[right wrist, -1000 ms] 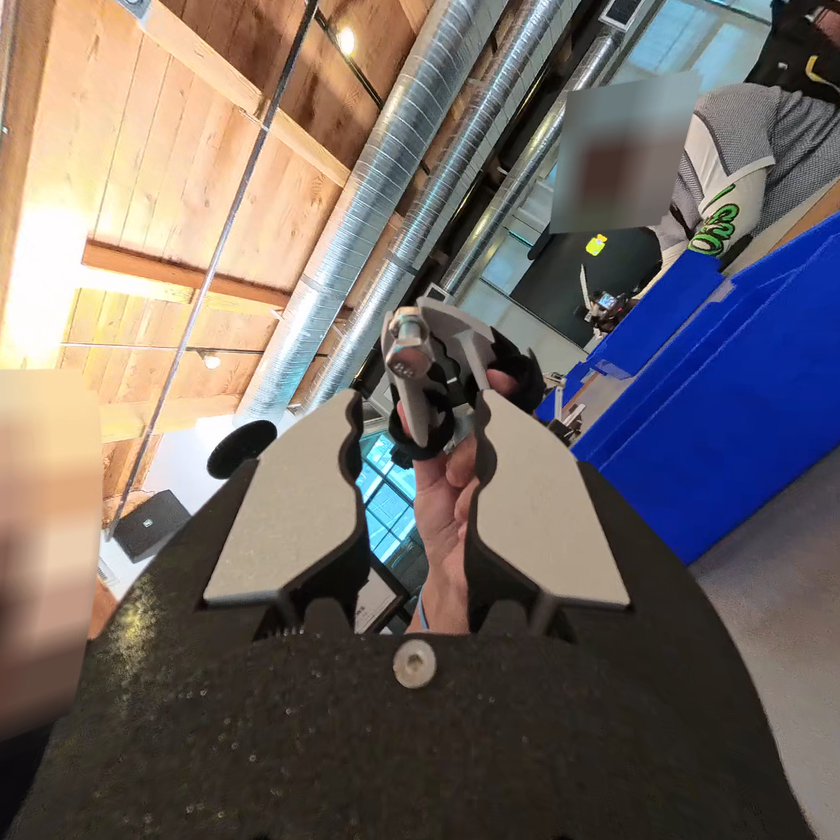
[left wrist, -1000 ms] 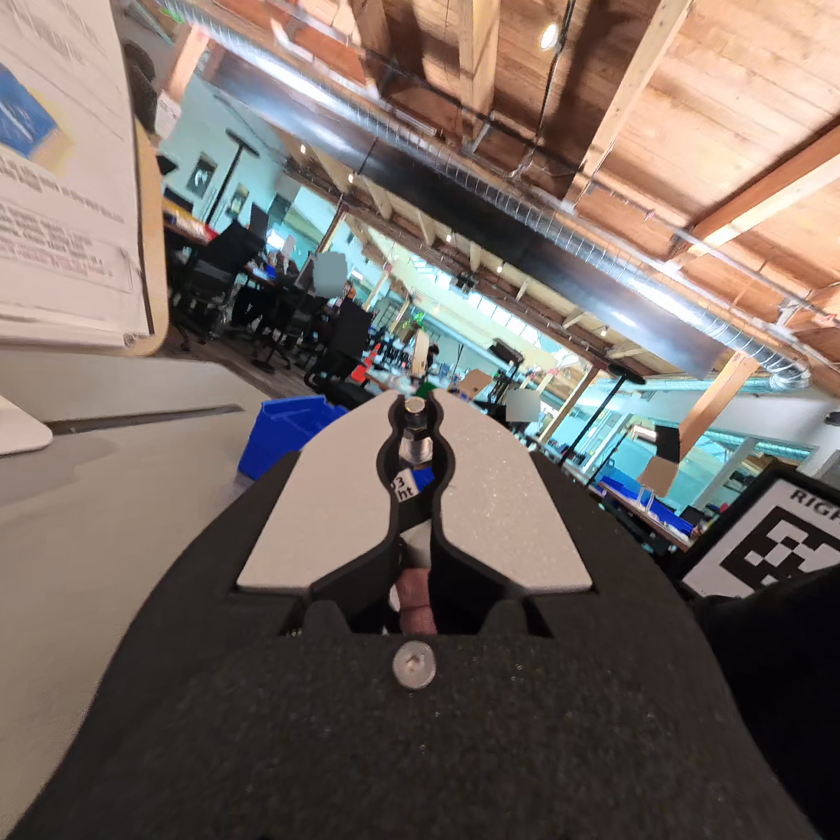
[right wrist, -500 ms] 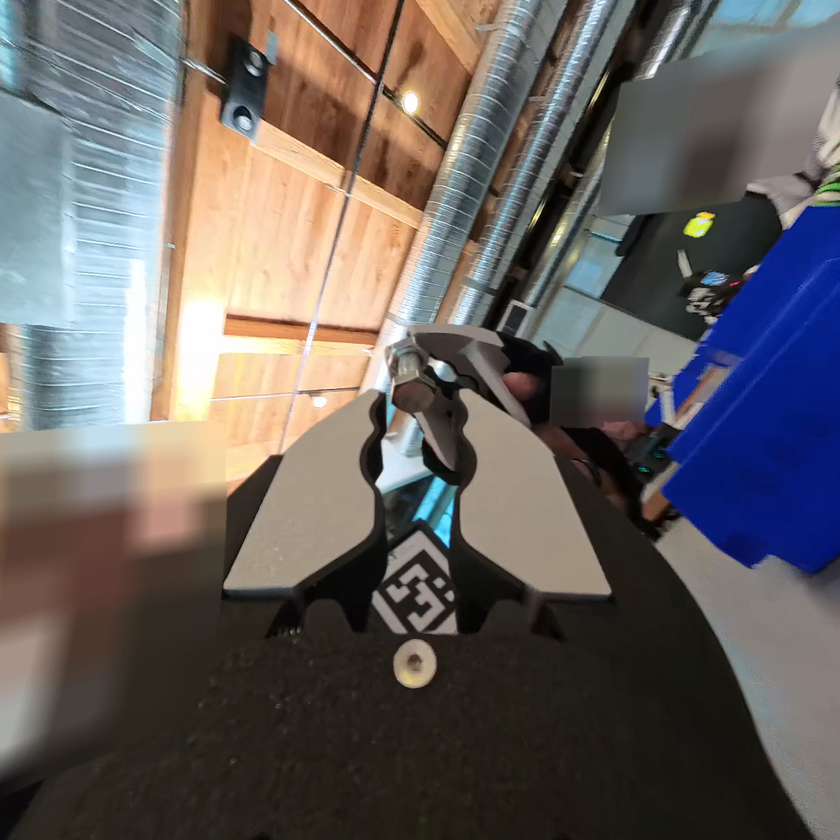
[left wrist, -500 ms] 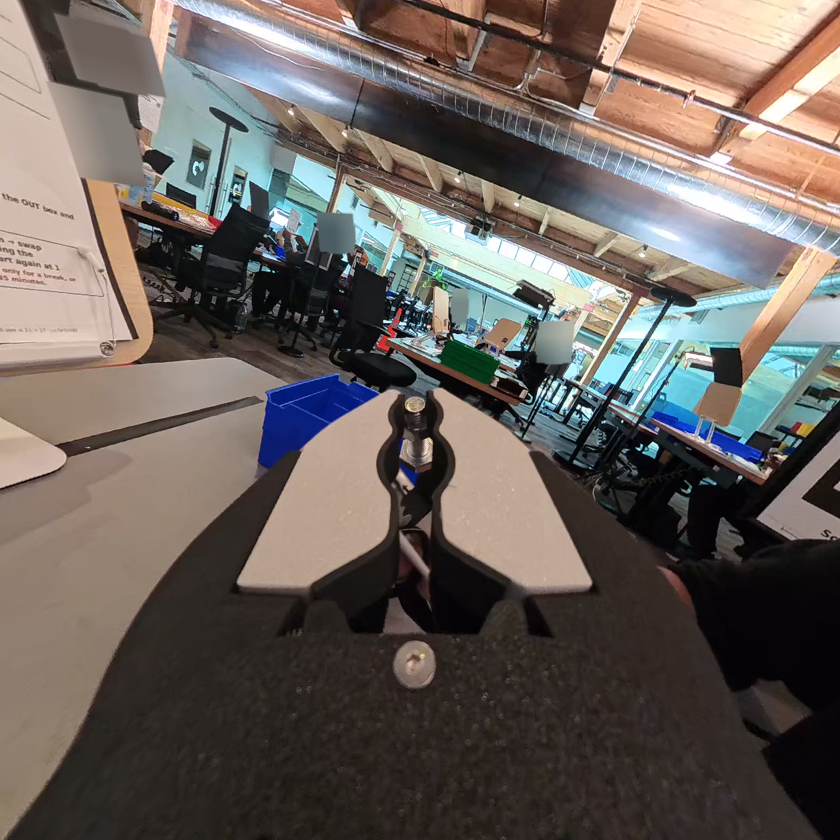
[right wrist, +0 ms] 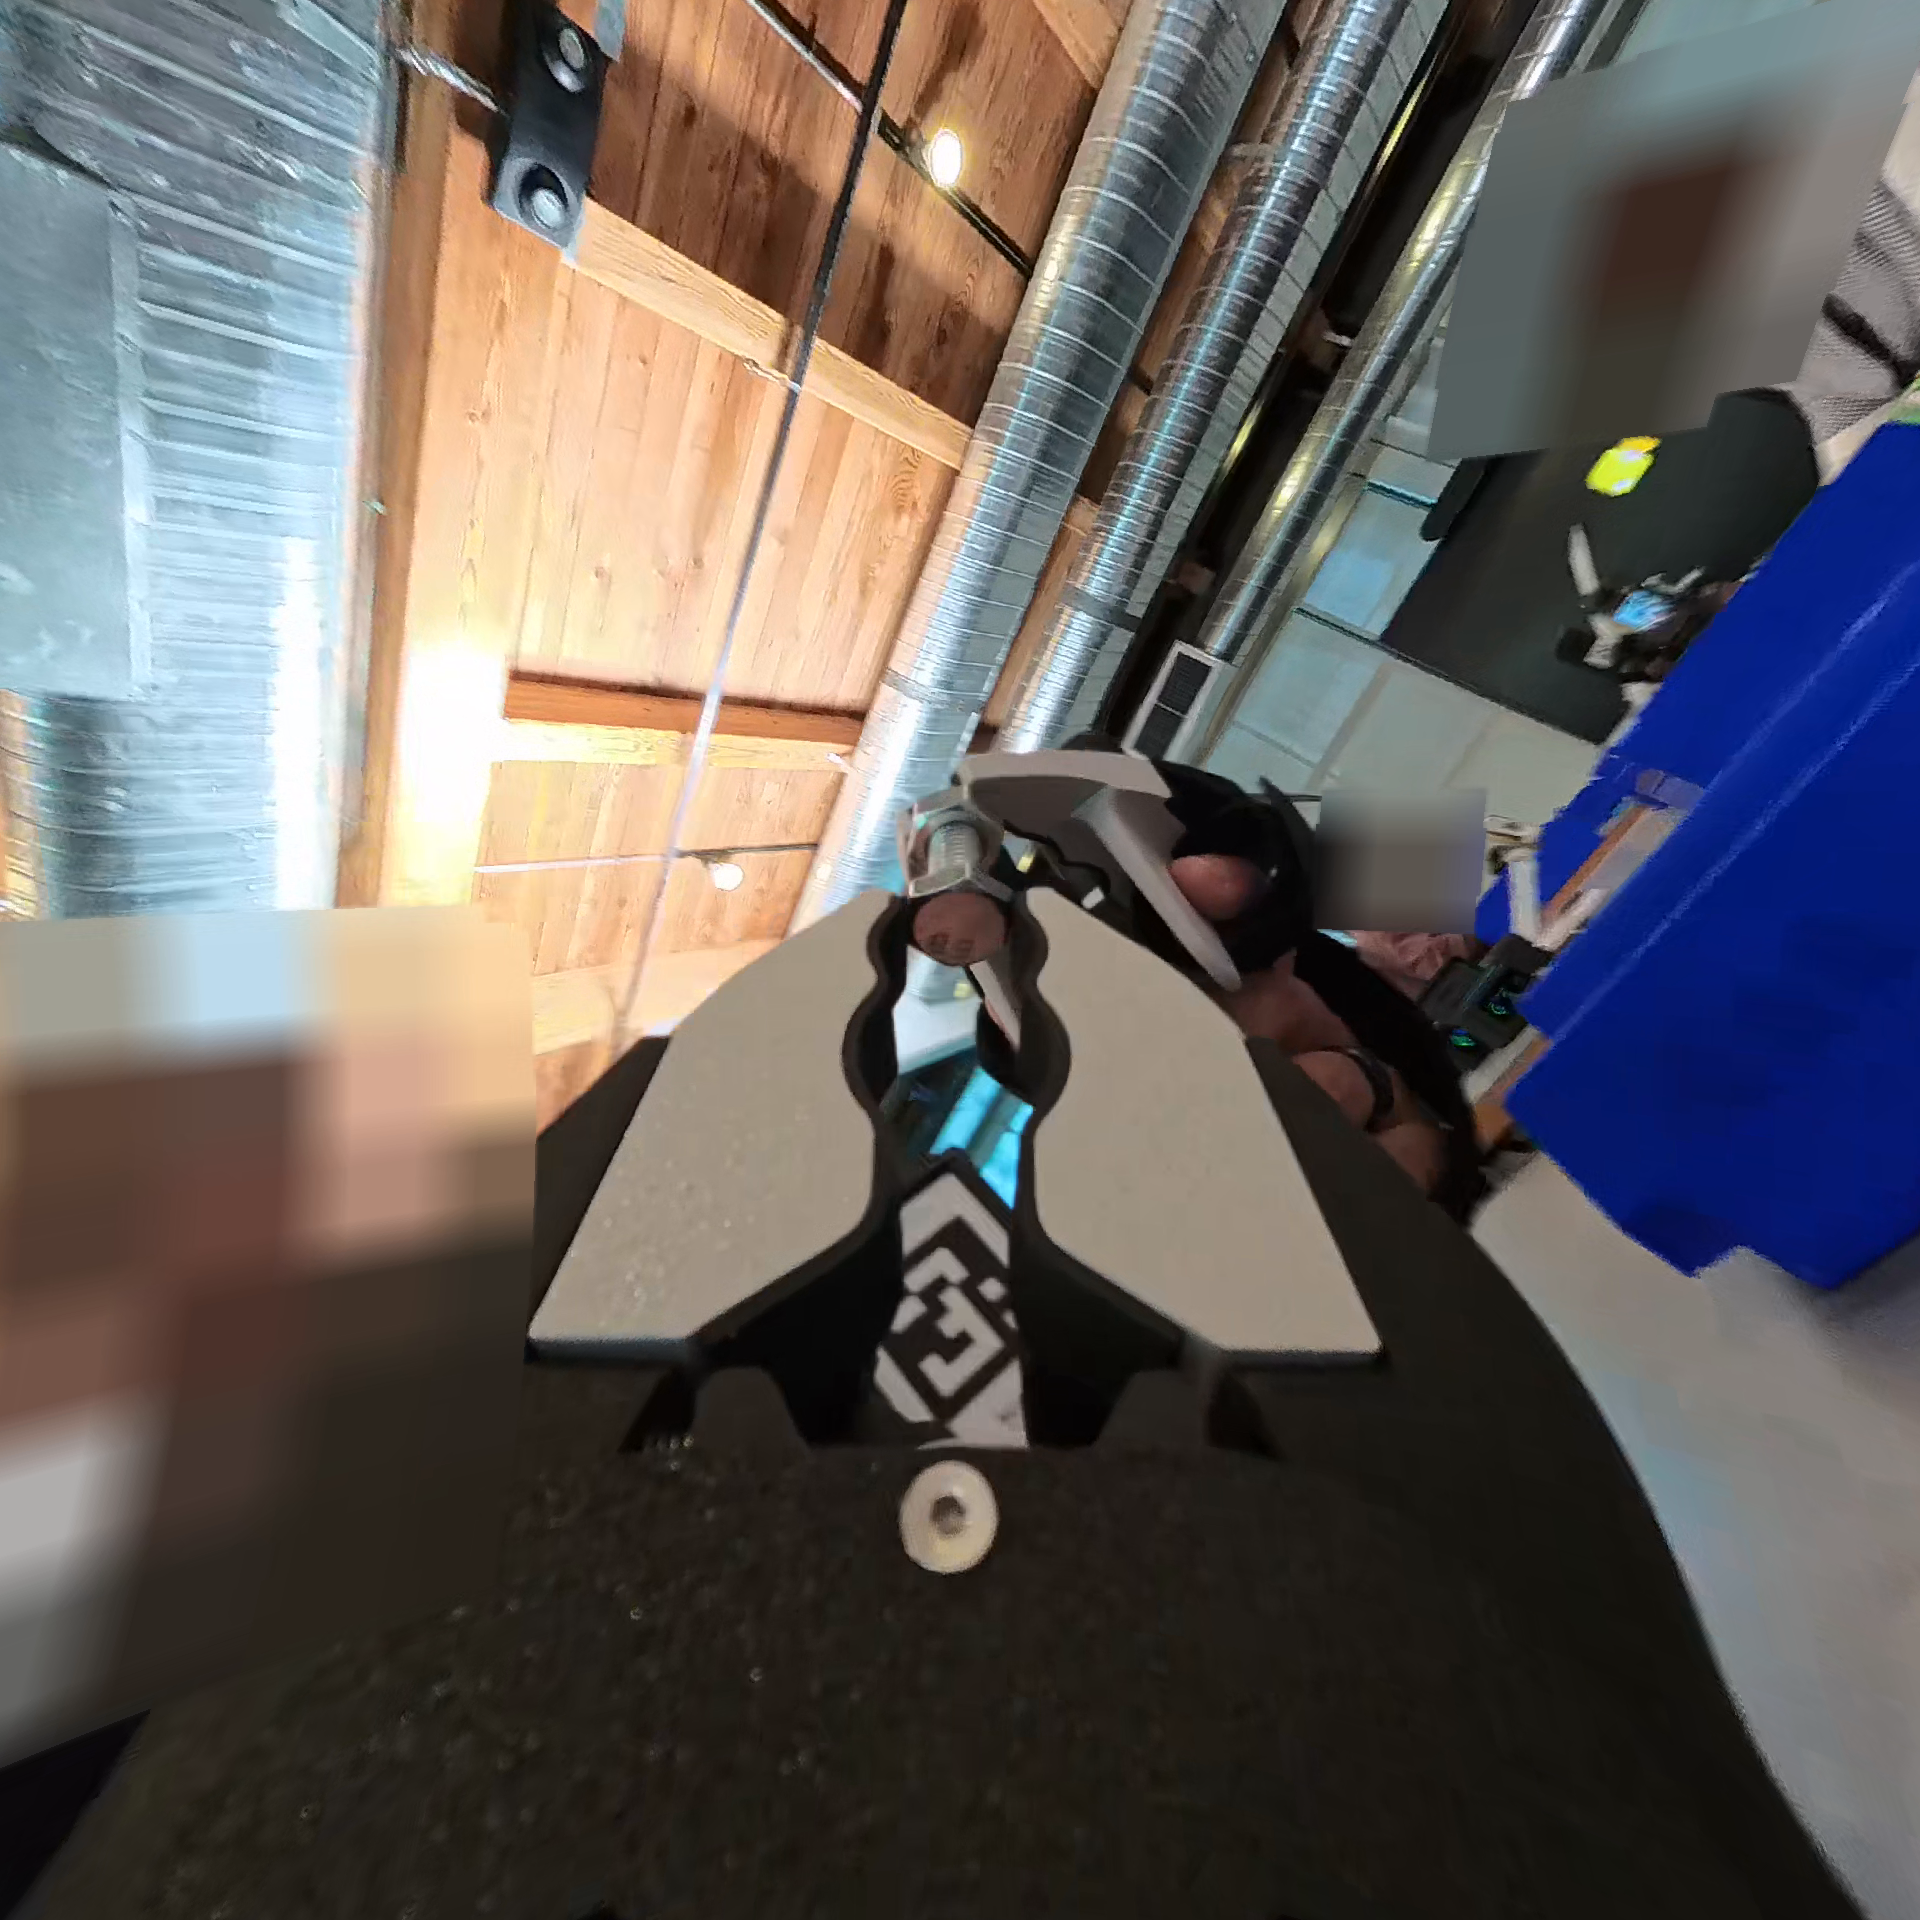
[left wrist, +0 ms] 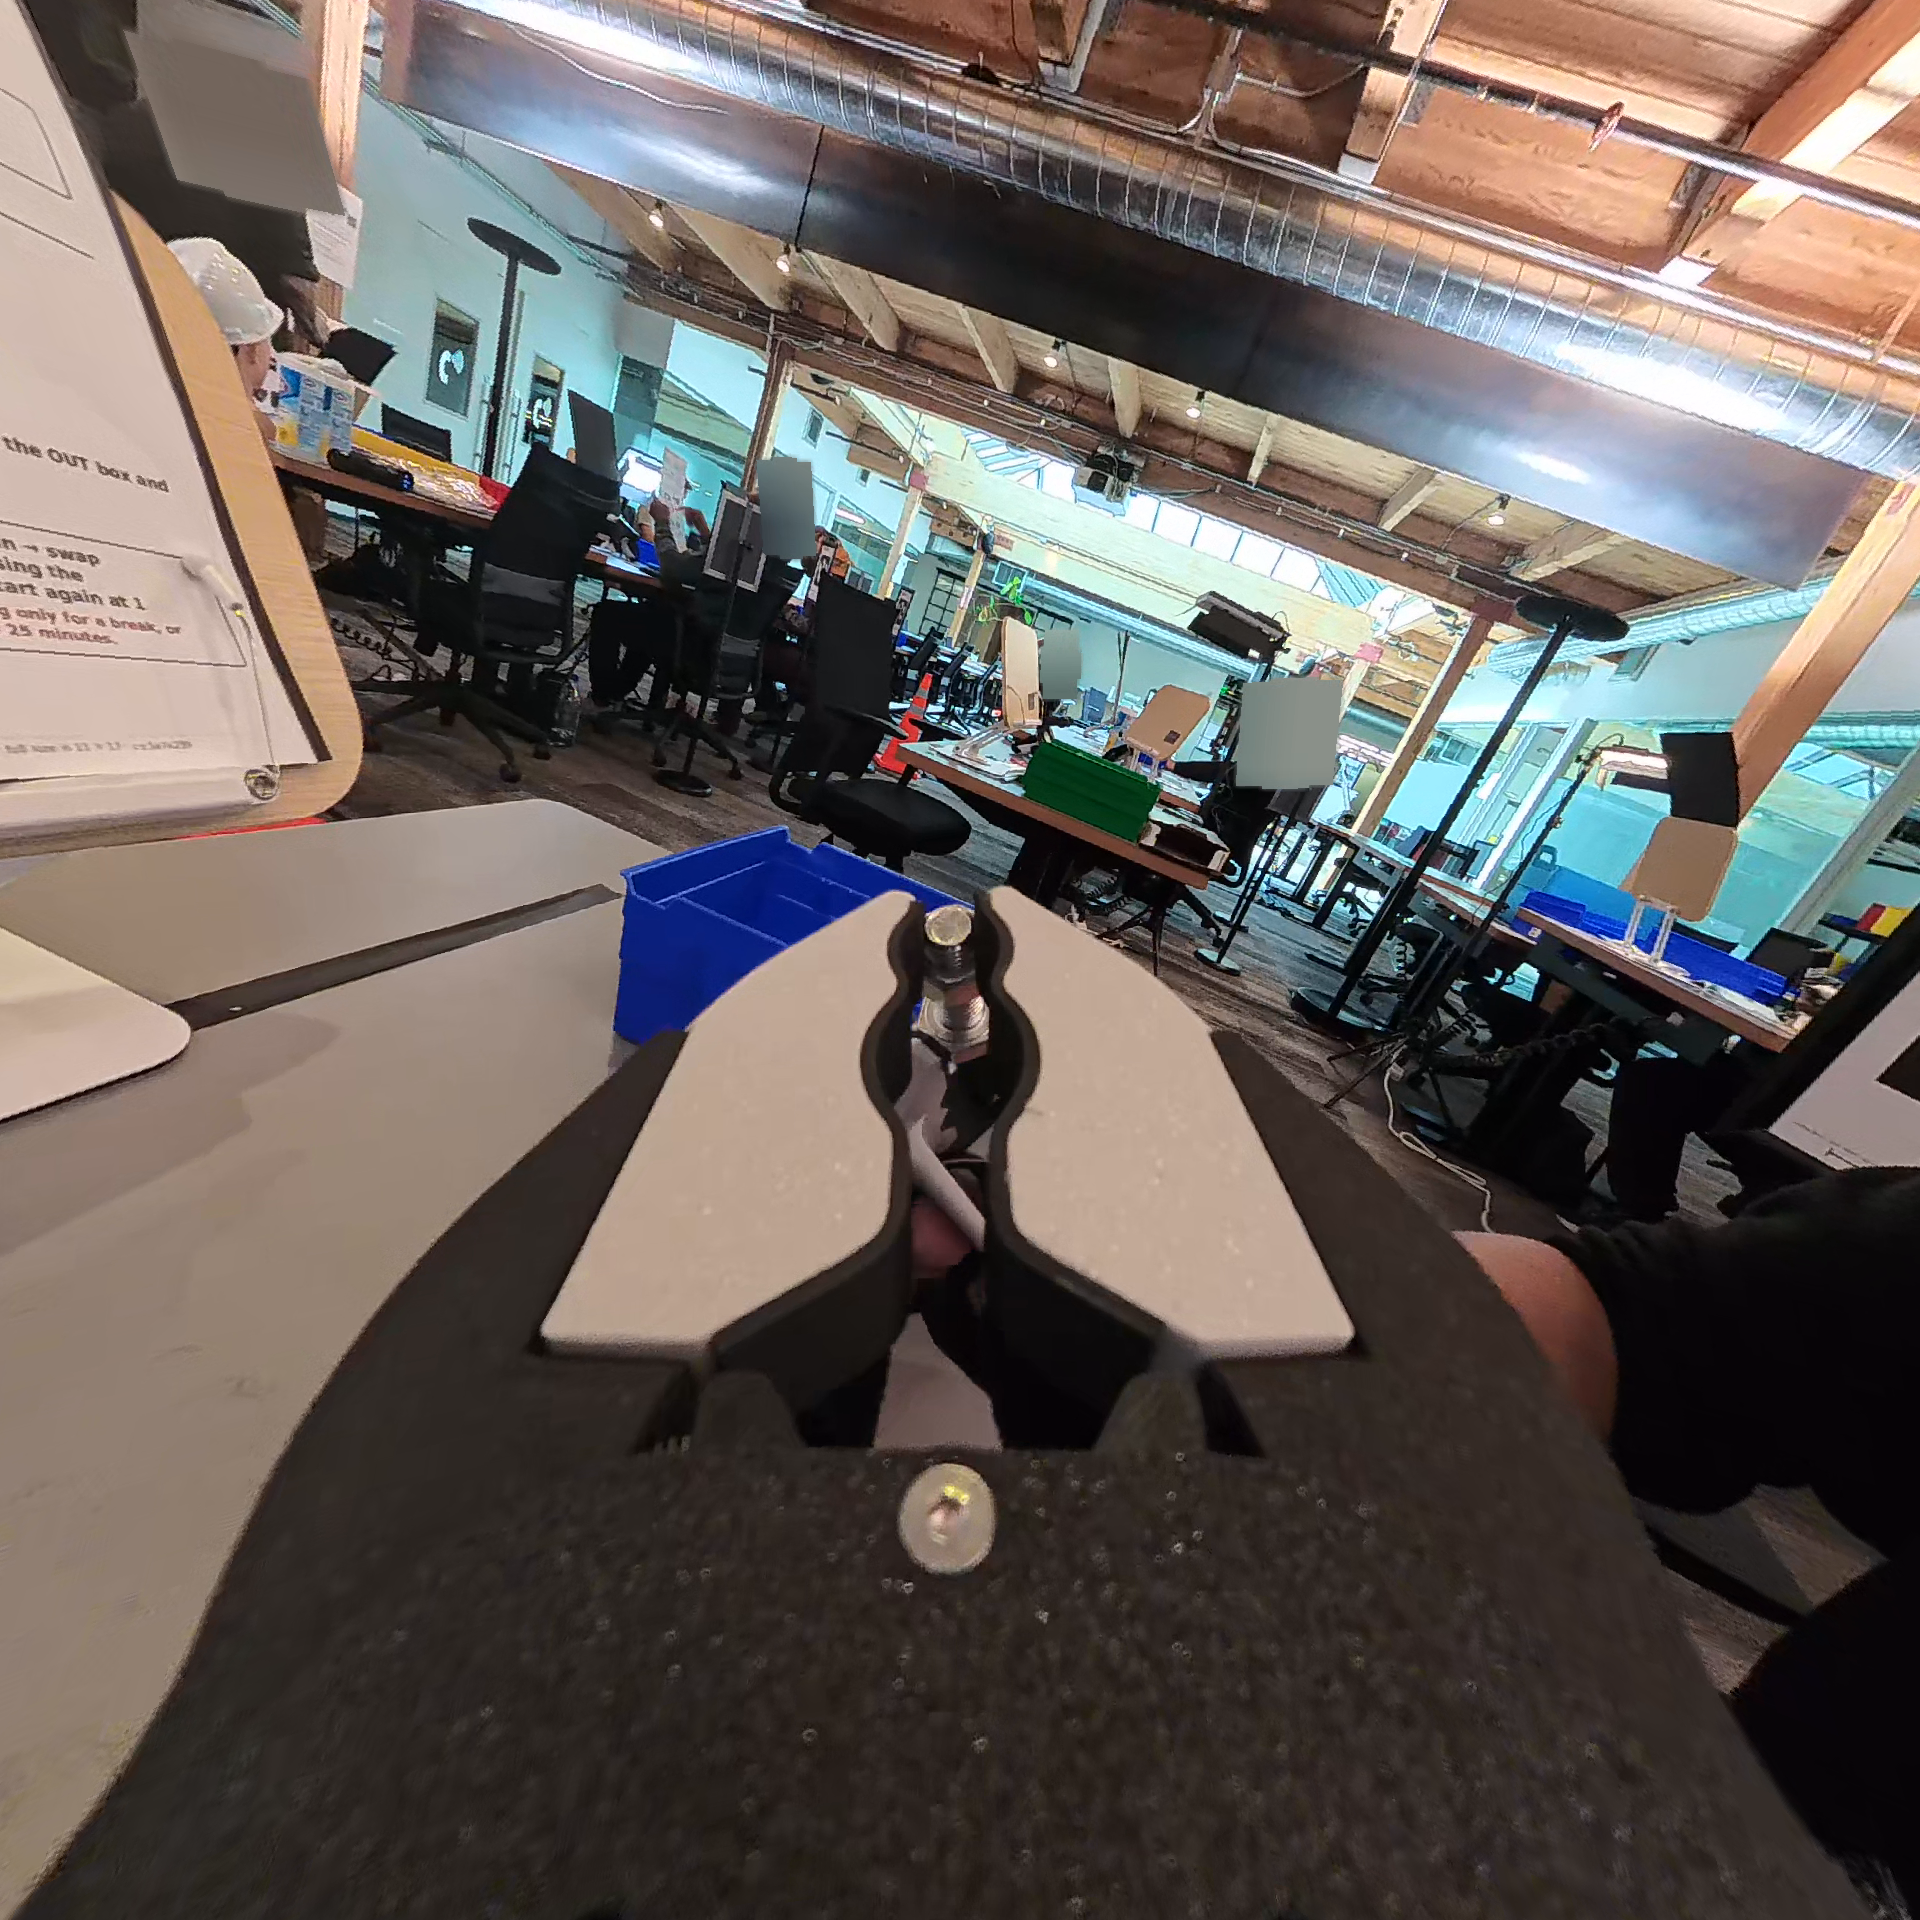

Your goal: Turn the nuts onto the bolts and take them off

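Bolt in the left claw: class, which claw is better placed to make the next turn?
Right, probably. The left claw is shut on the bolt, steadying it, while the right claw flanks its near end, ready to twist.

An open-plan workshop under a timber ceiling (left wrist: 1507, 135) and silver ducts (right wrist: 1049, 436): black office chairs (left wrist: 520, 613), long desks (left wrist: 1060, 800), daylight through far windows (left wrist: 1226, 540).

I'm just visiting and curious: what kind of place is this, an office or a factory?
Probably a shared workshop or lab in a converted industrial hall: rows of desks with black office chairs, blue parts bins, and an exposed wooden ceiling with metal ducts.
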`<state>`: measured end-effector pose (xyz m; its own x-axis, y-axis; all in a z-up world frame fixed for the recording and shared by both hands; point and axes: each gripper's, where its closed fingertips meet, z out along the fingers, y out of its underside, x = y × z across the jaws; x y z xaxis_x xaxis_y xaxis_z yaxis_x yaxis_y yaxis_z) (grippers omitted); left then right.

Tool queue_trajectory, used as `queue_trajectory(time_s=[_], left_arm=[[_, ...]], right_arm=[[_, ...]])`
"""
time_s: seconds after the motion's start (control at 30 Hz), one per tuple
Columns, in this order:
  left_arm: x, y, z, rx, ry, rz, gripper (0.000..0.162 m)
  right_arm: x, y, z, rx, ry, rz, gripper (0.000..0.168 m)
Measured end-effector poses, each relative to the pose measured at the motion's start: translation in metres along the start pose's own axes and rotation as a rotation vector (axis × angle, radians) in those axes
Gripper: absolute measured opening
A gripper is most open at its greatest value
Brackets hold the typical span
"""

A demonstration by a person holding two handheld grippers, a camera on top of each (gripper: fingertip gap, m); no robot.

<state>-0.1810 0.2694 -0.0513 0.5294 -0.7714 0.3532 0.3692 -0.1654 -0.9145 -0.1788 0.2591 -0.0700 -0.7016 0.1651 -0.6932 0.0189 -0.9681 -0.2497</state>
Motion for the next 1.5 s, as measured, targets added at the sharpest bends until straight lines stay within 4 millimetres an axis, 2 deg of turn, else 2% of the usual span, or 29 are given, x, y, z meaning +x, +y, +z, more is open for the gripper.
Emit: queue_trajectory(time_s=[0.03, 0.13, 0.17, 0.23, 0.33, 0.4, 0.53, 0.67, 0.77, 0.83, 0.93, 1.07, 1.13, 1.23, 1.3, 1.37, 1.5], left_arm=[[-0.001, 0.001, 0.000, -0.003, 0.004, -0.014, 0.008], [-0.002, 0.005, -0.003, -0.023, 0.041, -0.106, 0.009], [0.000, 0.005, -0.005, -0.035, 0.075, -0.138, 0.017], [0.006, 0.012, -0.008, -0.105, 0.130, -0.194, 0.046], [0.011, 0.023, -0.012, -0.203, 0.143, -0.114, 0.048], [0.016, 0.025, -0.014, -0.233, 0.155, -0.042, 0.048], [0.021, 0.027, -0.014, -0.278, 0.127, 0.121, 0.050], [0.028, 0.035, -0.011, -0.356, 0.111, 0.233, 0.051], [0.026, 0.053, -0.009, -0.431, 0.116, 0.230, 0.051], [0.017, 0.065, -0.011, -0.481, 0.089, 0.226, 0.049], [0.008, 0.058, -0.015, -0.432, 0.054, 0.217, 0.048], [0.024, 0.040, -0.014, -0.382, 0.082, 0.270, 0.048], [0.025, 0.048, -0.011, -0.420, 0.074, 0.290, 0.048], [0.012, 0.068, -0.013, -0.494, 0.047, 0.279, 0.047], [0.007, 0.068, -0.016, -0.485, 0.043, 0.245, 0.047], [0.006, 0.059, -0.019, -0.466, 0.031, 0.253, 0.047], [0.022, 0.037, -0.019, -0.410, 0.048, 0.307, 0.047]], right_arm=[[0.001, -0.001, -0.001, -0.007, 0.029, -0.045, 0.018], [0.004, -0.002, -0.004, -0.076, 0.164, -0.222, 0.017], [0.003, -0.002, -0.005, -0.112, 0.209, -0.289, 0.018], [-0.002, -0.004, -0.008, -0.185, 0.285, -0.424, 0.018], [-0.007, -0.006, -0.014, -0.296, 0.400, -0.507, 0.018], [-0.008, -0.006, -0.017, -0.334, 0.445, -0.461, 0.018], [-0.004, 0.011, -0.019, -0.400, 0.454, -0.258, 0.018], [0.000, 0.020, -0.016, -0.399, 0.421, -0.179, 0.018], [-0.005, 0.019, -0.013, -0.378, 0.396, -0.169, 0.017], [-0.011, 0.014, -0.010, -0.354, 0.375, -0.167, 0.018], [-0.005, 0.015, -0.015, -0.375, 0.429, -0.195, 0.018], [0.007, 0.018, -0.021, -0.365, 0.452, -0.147, 0.018], [0.006, 0.019, -0.019, -0.368, 0.441, -0.144, 0.018], [-0.001, 0.018, -0.014, -0.366, 0.422, -0.159, 0.018], [-0.002, 0.018, -0.014, -0.376, 0.436, -0.181, 0.018], [0.001, 0.018, -0.017, -0.377, 0.452, -0.177, 0.018], [0.012, 0.016, -0.025, -0.358, 0.476, -0.141, 0.018]])
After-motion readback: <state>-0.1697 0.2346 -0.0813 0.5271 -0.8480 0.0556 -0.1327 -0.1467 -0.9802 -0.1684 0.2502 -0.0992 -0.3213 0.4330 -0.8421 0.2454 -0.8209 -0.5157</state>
